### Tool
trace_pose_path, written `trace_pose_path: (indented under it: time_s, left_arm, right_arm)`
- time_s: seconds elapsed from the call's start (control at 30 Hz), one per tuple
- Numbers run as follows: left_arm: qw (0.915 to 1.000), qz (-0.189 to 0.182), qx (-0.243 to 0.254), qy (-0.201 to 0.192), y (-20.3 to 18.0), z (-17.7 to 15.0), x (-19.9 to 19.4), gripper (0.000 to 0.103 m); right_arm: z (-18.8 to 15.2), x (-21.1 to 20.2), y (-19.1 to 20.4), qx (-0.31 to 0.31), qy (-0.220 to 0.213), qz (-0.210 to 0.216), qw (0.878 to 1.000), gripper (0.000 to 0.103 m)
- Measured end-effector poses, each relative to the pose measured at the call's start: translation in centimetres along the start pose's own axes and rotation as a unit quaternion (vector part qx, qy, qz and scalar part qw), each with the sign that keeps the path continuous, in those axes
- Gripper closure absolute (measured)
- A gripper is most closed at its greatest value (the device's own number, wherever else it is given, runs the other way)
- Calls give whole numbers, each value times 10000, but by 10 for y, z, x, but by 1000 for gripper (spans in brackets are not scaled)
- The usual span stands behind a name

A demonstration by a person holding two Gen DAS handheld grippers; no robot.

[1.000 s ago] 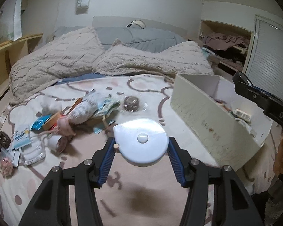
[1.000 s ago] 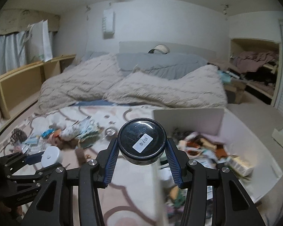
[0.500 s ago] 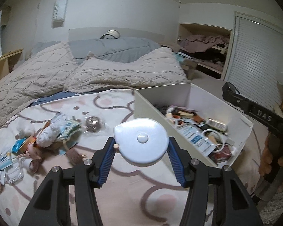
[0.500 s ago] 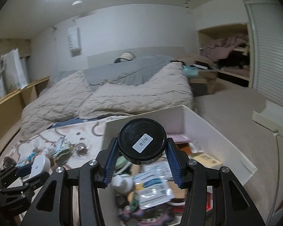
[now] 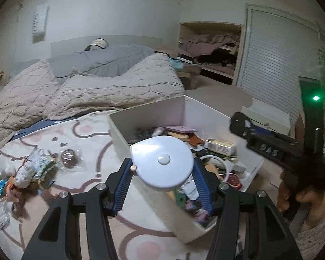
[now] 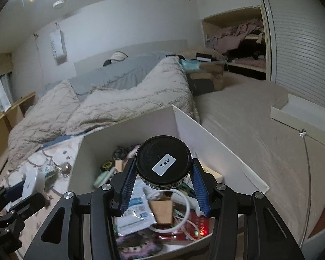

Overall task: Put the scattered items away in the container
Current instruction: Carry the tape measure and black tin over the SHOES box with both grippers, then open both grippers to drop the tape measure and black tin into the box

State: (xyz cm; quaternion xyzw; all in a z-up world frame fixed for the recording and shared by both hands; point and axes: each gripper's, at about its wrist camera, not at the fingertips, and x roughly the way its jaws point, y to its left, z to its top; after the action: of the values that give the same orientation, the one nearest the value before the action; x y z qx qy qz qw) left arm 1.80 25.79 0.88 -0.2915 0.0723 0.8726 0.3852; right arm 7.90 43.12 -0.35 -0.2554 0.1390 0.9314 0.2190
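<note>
The box (image 6: 216, 138) was already quite full; the left gripper (image 5: 162, 182) grasped a white disc (image 5: 162, 162), the right gripper (image 6: 164, 184) a black tin (image 6: 163, 162), while several items (image 5: 34, 169) lay on the bed.

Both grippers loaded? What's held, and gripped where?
Left gripper: white tape measure, pinched at its sides. Right gripper: black round tin, clamped across its rim.

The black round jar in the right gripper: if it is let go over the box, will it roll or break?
The black round jar looks rigid, held by its curved sides. Its glossy surface may be somewhat slippery. Dropped into the white box, it would probably land on soft packets and cables, so rolling far seems unlikely. Whether it is glass cannot be told.
</note>
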Motion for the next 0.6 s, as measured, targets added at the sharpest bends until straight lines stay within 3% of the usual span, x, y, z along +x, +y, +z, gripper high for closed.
trace_pose_path:
  time_s: [0.17,0.6]
  left_arm:
    - [9989,-213,58,413,-18,1,21,48]
    - [9954,-221,267,889,-34,-3,37,48]
  right_arm:
    - [-8,17,3,-352,476,-471,9971,52]
    - [-16,23,5,-700,934,-509,9919,52]
